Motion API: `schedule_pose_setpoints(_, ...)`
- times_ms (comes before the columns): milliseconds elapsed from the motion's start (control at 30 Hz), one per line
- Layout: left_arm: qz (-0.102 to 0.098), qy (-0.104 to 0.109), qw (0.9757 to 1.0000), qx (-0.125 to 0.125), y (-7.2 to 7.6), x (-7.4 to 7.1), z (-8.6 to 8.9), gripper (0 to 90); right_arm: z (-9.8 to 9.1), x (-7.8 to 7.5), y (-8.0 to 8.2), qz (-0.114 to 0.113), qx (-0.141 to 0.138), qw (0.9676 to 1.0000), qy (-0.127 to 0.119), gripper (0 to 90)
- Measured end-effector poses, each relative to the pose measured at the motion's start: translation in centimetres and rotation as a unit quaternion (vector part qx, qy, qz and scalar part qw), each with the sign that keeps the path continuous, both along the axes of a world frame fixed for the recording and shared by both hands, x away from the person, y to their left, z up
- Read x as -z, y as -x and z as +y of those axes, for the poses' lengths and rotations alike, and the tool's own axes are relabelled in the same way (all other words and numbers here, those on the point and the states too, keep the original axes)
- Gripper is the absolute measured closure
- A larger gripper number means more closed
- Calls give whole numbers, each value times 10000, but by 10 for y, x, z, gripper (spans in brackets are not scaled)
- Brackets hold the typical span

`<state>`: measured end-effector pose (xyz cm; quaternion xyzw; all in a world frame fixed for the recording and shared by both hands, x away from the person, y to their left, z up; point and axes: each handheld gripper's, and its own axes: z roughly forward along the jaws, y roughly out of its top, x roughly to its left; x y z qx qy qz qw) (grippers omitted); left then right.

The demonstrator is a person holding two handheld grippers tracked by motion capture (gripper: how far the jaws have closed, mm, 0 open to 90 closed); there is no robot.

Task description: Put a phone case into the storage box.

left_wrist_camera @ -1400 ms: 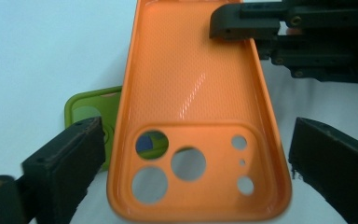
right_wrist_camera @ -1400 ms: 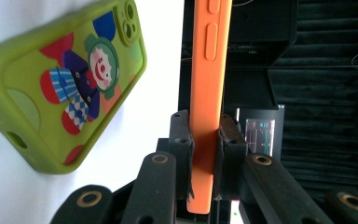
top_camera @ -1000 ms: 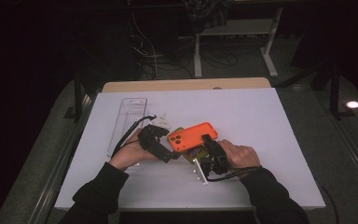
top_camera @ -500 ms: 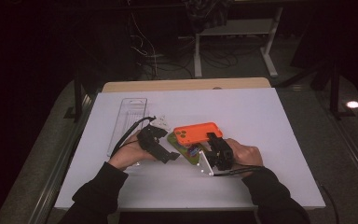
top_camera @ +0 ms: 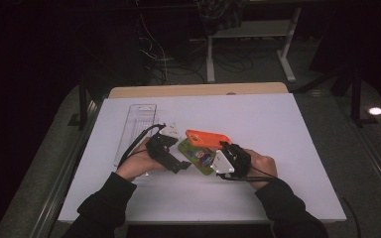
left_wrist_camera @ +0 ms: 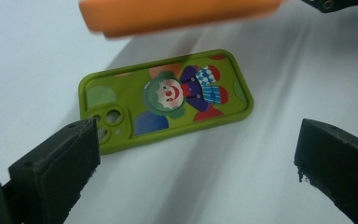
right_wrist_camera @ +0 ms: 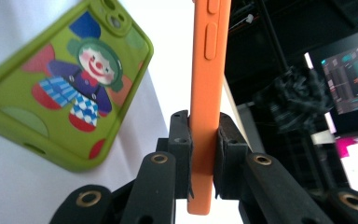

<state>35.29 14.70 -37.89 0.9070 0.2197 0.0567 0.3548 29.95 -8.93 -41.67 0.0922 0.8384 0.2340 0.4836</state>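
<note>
- Right hand-held gripper [right_wrist_camera: 203, 154] clenched on orange phone case [right_wrist_camera: 209, 70], lifted mid-frame above green clown case [left_wrist_camera: 165, 100] lying on worktop [top_camera: 278, 129].
- Left hand-held gripper [left_wrist_camera: 196, 158] released, jaws straddling green case.
- Step: separating cases; next likely carry orange clear, set down.

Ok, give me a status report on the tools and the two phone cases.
Right tool shut on orange case, held off the table. Left tool open, short of green case, which lies flat. Nothing in the way.
</note>
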Motion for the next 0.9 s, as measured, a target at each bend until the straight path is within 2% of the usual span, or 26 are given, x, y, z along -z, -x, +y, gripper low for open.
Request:
schedule_pose_setpoints(67, -30, -29, 10000, 18, -1, 0, 1, 0, -2, -2, -1, 184, 83, 9993, -320, 780)
schedule_pose_setpoints(233, -70, -88, 9999, 77, -2, -1, 1, 0, -6, -5, -4, 547, 177, 9957, -728, 781)
schedule_pose_setpoints(300, -51, -98, 9999, 59, -1, -1, 1, 0, -7, -7, -6, 821, 173, 9926, -880, 780)
schedule_pose_setpoints(367, -16, -80, 10000, 13, -1, 0, 1, 0, -9, -8, -8, 949, 153, 9909, -945, 781)
schedule_pose_setpoints(467, -22, -63, 10000, -10, -1, 0, 1, 0, -12, -10, -10, 1241, 170, 9845, -1229, 781)
schedule_pose_setpoints(500, -19, -58, 10000, -19, -1, 0, 1, 0, -12, -10, -11, 1409, 232, 9790, -1457, 781)
schedule_pose_setpoints(533, 7, -47, 10000, -43, 0, 0, 1, 0, -13, -11, -12, 1486, 234, 9767, -1530, 780)
schedule_pose_setpoints(567, 16, -45, 10000, -53, 0, 0, 1, 0, -14, -11, -13, 1591, 241, 9730, -1655, 781)
schedule_pose_setpoints(700, 18, -114, 9999, -17, -1, -1, 1, 0, -19, -14, -16, 2012, 293, 9555, -2137, 781)
schedule_pose_setpoints(767, 50, -77, 10000, -35, -1, -1, 1, 0, -21, -15, -17, 2141, 258, 9490, -2299, 781)
schedule_pose_setpoints(833, 57, -4, 10000, -65, -1, -1, 1, 0, -23, -16, -19, 2302, 266, 9402, -2494, 782)
schedule_pose_setpoints(867, 53, -3, 10000, -75, -1, -2, 2, 0, -24, -16, -20, 2354, 249, 9370, -2570, 782)
schedule_pose_setpoints(900, 87, 91, 9998, -154, 0, -1, 1, 0, -25, -16, -20, 2451, 273, 9311, -2689, 782)
